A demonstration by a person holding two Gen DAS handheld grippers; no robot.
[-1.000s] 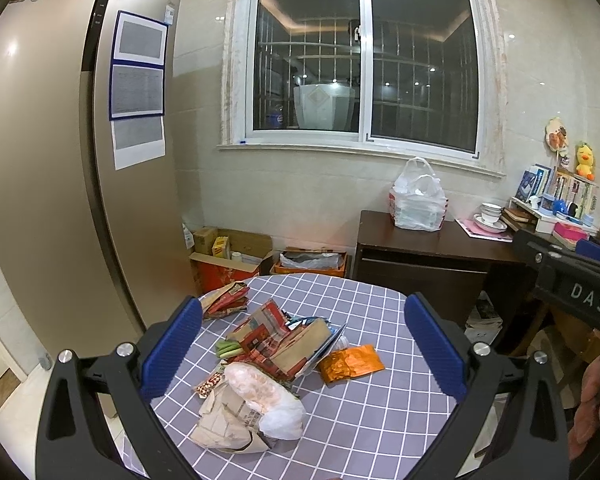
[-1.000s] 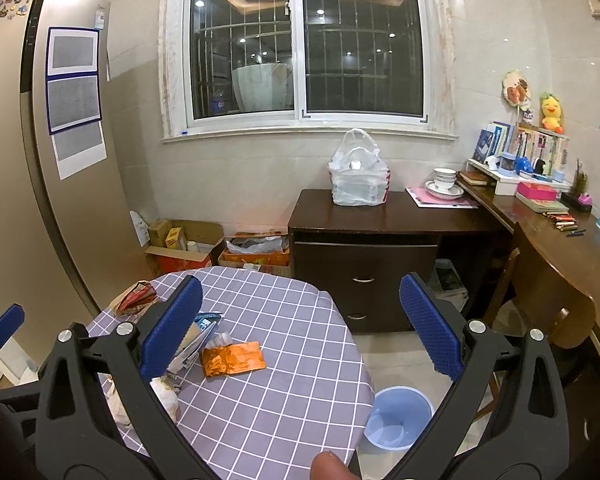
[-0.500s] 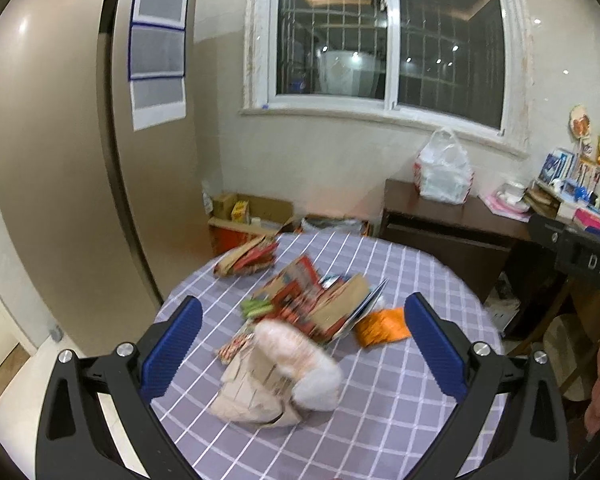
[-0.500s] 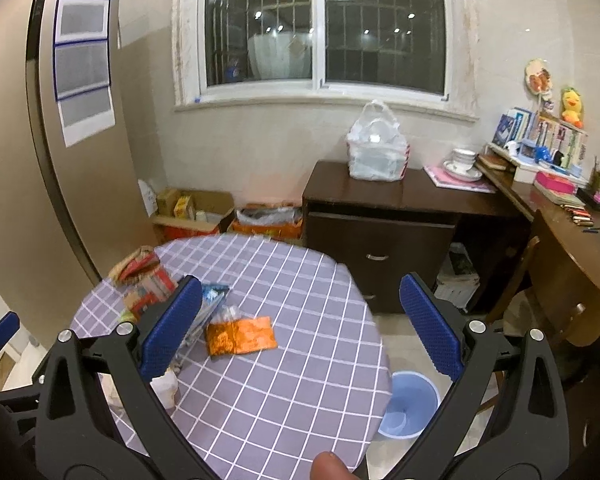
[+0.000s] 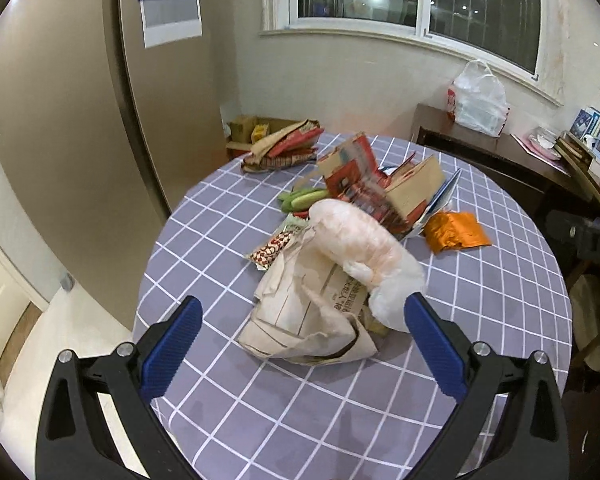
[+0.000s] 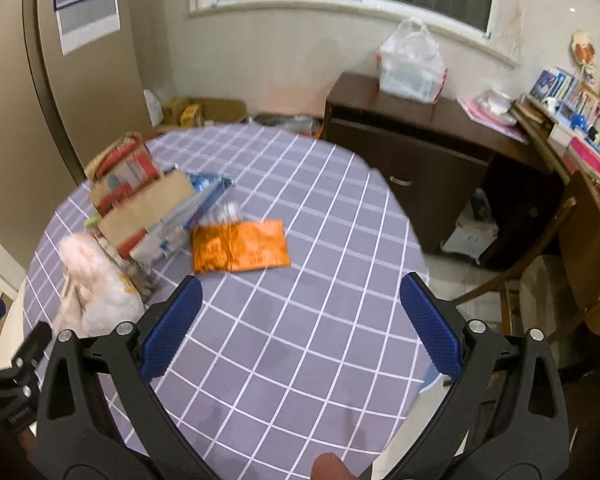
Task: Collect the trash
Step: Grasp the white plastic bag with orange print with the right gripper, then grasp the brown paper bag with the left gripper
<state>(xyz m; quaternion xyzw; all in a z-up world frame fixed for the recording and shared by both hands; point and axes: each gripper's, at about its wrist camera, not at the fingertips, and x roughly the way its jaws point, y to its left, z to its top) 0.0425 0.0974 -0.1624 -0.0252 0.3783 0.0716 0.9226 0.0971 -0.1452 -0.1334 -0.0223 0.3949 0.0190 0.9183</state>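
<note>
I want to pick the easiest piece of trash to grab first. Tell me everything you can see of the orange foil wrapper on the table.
The orange foil wrapper is a flat, crinkled, shiny packet, roughly rectangular, and looks empty. It lies flat on the purple checked tablecloth at the right edge of the trash pile, its left end next to the blue-and-white package; whether they touch is unclear. Its other sides are free. Neither gripper touches it; the right gripper is open, nearer the camera than the wrapper.

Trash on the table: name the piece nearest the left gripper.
The crumpled brown paper bag, lying between the open left gripper fingers; the orange foil wrapper and cardboard boxes sit farther back.
</note>
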